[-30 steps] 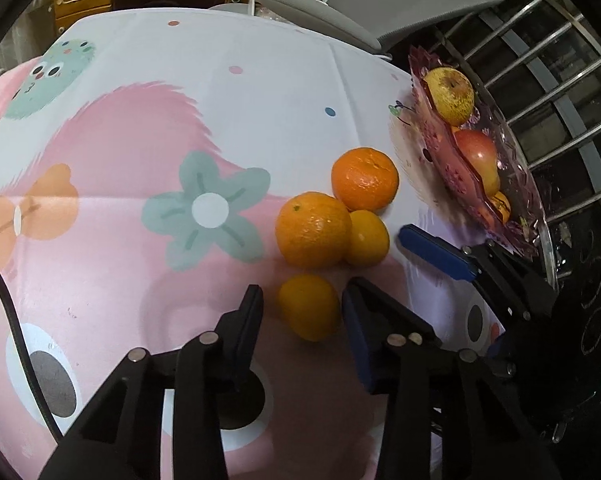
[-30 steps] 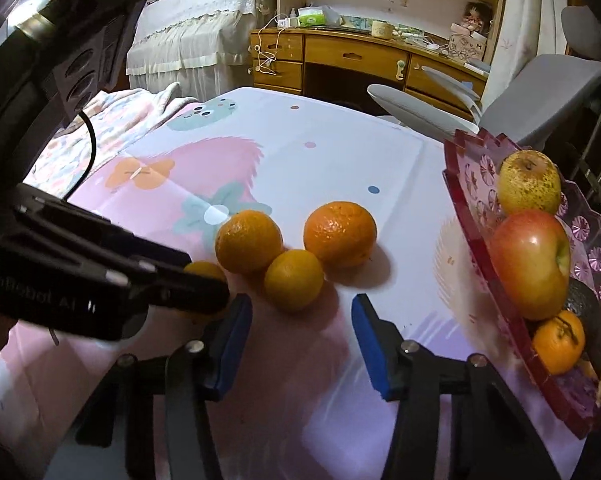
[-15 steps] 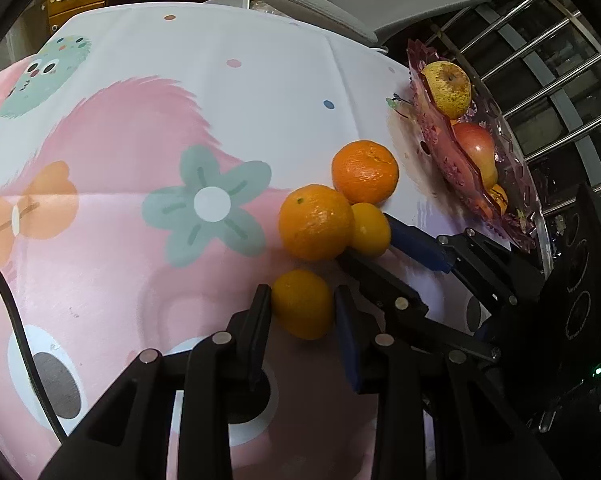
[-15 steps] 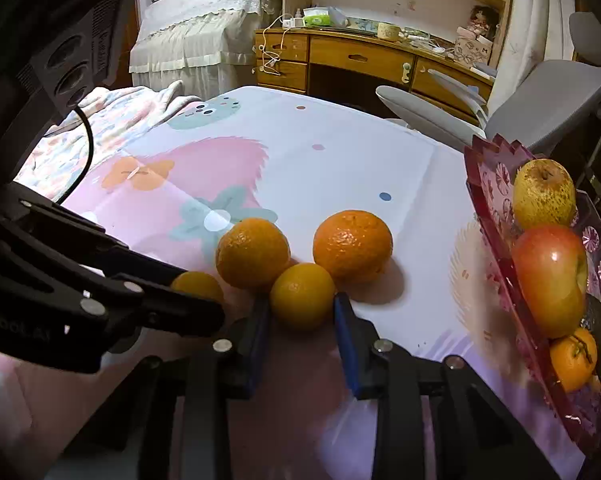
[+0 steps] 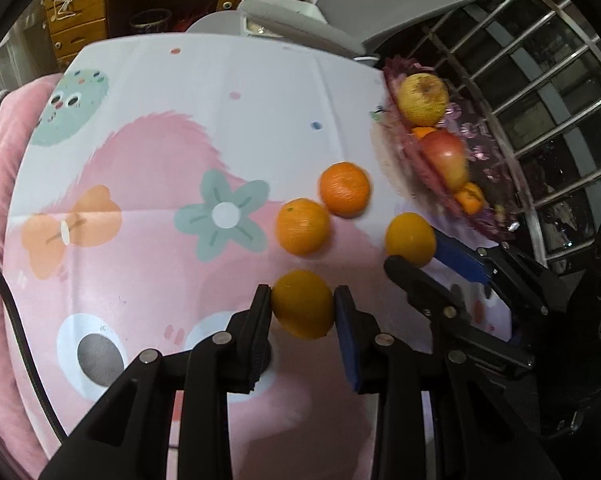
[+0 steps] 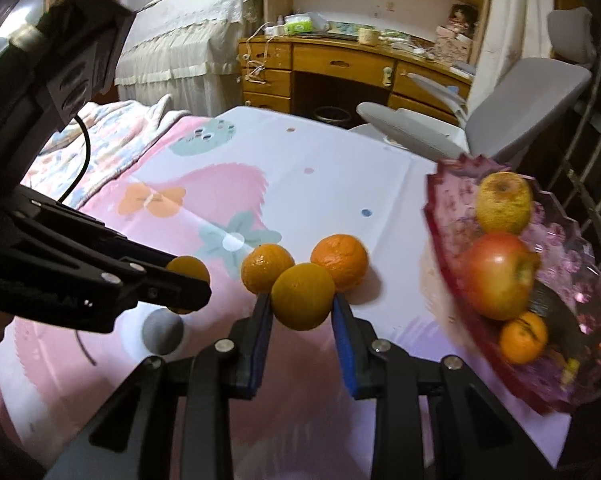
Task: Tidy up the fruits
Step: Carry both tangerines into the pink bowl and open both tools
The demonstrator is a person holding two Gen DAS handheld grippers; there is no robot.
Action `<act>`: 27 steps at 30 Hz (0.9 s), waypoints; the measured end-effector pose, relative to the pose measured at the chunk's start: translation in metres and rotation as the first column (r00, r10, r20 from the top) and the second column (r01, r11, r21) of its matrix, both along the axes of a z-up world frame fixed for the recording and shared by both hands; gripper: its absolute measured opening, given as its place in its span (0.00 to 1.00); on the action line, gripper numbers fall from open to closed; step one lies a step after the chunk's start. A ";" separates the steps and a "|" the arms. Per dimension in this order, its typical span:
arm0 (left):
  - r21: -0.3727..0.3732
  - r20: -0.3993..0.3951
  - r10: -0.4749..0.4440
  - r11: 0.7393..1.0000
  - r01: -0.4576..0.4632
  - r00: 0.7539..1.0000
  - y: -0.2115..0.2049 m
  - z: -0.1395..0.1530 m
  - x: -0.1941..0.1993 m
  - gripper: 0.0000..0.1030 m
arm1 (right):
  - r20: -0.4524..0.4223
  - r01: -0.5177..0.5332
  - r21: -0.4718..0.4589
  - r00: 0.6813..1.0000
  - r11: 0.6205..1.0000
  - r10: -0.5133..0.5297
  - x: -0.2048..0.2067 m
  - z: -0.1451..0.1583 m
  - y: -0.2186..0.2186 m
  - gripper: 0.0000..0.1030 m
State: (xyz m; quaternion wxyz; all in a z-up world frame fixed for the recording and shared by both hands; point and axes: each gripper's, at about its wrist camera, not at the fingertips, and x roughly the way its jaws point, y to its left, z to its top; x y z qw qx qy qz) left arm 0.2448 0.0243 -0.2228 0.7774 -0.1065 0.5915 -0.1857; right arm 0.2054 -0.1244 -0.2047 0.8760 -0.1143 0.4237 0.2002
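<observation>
Two small yellow-orange fruits are off the cloth at once: one small orange [image 5: 302, 305] sits clenched between the pads of the left gripper [image 5: 302, 308], and a second small orange [image 6: 302, 296] is pinched the same way in the right gripper [image 6: 302, 300], whose jaws have just been closing onto it. Both look lifted clear of the table [image 5: 148, 92], each with the patterned cloth showing beneath it. Just beyond them, two bigger oranges remain on the cloth near the middle, the nearer large orange [image 5: 303, 226] and the farther large orange [image 5: 344, 189], close together and possibly touching. Off to the right, at the table's edge, stands the pink glass fruit dish [image 6: 572, 368], already carrying a yellowish apple [image 6: 503, 202] at its far end, a red apple [image 6: 498, 276] in the middle and a little mandarin [image 6: 522, 336] nearest. I'd judge the sorting somewhere around halfway: three fruits are in the dish, two are in hand and need carrying right to it, and two are untouched. A grey chair [image 6: 520, 120] and a wooden desk [image 6: 340, 68] sit beyond the far edge.
</observation>
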 end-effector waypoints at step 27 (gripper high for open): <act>0.018 0.125 -0.087 0.996 0.085 0.988 -0.140 0.099 -0.020 0.29 | 0.039 0.173 0.053 0.984 0.984 -0.175 -0.016 0.097 -0.155 0.30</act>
